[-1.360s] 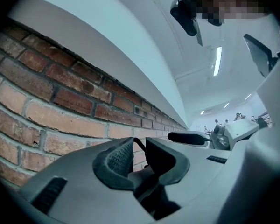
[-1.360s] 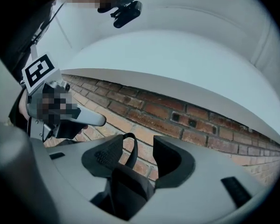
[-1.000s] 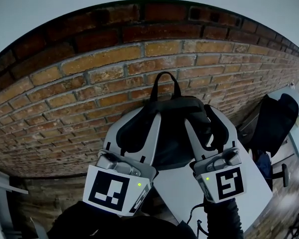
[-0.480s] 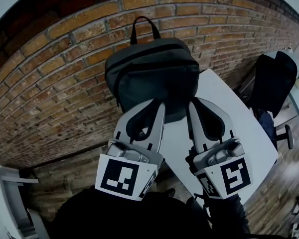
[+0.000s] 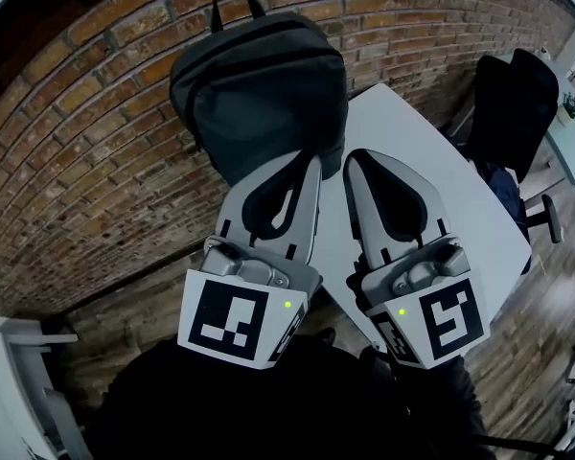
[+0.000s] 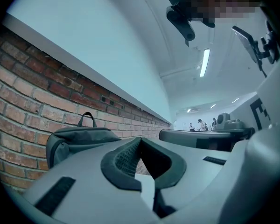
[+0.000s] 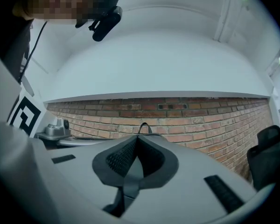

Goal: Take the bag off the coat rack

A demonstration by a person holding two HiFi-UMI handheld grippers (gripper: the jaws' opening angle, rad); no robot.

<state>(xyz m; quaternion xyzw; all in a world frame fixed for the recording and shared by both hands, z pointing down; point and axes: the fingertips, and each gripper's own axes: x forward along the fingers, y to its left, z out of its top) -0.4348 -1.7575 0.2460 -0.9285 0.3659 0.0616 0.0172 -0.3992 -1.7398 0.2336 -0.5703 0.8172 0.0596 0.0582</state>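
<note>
Head view: your left tool (image 5: 312, 161) and right tool (image 5: 351, 157) both closed, empty; dark grey fabric backpack (image 5: 259, 84) just ahead of tips, against red brick wall (image 5: 96, 161).
Left gripper view: jaws just closed, nothing between; backpack (image 6: 79, 141) ahead-left.
Right gripper view: jaws together; backpack handle beyond tips.
</note>
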